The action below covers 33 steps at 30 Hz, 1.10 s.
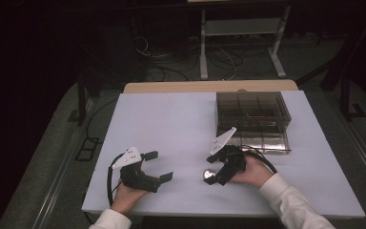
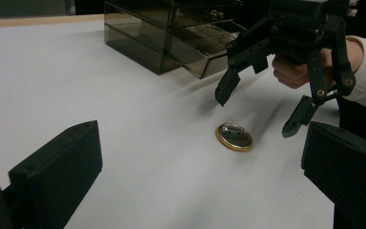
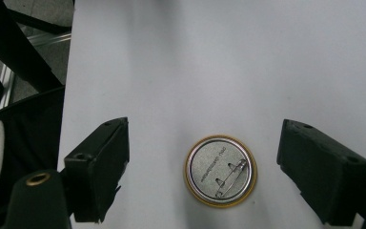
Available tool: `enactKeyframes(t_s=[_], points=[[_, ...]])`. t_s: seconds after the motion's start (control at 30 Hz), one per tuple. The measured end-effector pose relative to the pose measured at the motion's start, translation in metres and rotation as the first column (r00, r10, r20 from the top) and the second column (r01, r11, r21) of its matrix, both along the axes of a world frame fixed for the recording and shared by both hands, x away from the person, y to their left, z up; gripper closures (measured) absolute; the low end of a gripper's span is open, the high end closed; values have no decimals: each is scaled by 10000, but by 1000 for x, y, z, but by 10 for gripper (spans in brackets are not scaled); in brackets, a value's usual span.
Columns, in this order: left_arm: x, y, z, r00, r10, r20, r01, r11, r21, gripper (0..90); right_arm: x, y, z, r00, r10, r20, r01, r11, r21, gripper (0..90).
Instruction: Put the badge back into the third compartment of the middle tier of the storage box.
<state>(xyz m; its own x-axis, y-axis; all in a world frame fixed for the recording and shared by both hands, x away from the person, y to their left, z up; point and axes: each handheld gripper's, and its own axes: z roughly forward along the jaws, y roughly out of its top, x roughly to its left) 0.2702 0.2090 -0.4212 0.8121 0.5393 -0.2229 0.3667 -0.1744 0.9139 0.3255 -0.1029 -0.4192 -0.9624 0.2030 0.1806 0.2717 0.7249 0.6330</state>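
Observation:
A round pin badge (image 3: 220, 170) lies back-up on the white table (image 1: 171, 124), gold-rimmed, its silver back and safety pin showing. My right gripper (image 3: 205, 131) hangs just above it, pointing down, jaws wide apart on either side without touching it. In the high view the badge (image 1: 209, 173) sits at the tip of the right gripper (image 1: 218, 176), near the table's front middle. My left gripper (image 1: 161, 165) rests open at the front left, aimed at the badge (image 2: 234, 137), with nothing between its jaws. From there the right gripper (image 2: 262, 107) straddles the badge from above.
A smoked transparent drawer box (image 1: 252, 112) stands at the back right, its lowest drawer (image 1: 262, 140) pulled out toward the right hand. The table's front edge runs close behind both hands. Cables and a metal stand lie on the dark floor beyond.

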Motion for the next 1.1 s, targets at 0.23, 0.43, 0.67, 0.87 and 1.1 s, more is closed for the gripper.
enactKeyframes(t_s=[0.23,0.43,0.67,0.87,1.1], points=[[0,0,0,10000,0,-18,0,10000,26,0,-2,1,-8,10000,-53,5,53,9998,-178,174],[0,0,0,10000,-2,-14,2,10000,40,0,-3,2,-12,10000,-17,62,19,9995,-314,175],[0,0,0,10000,-20,-9,20,10000,55,0,-5,3,-16,9996,-11,296,26,9987,-507,227],[0,0,0,10000,-26,-17,26,10000,60,0,-5,4,-19,9985,-36,542,69,9981,-618,259],[0,0,0,10000,-17,-31,17,10000,56,0,-8,5,-20,9954,24,959,50,9970,-771,331]])
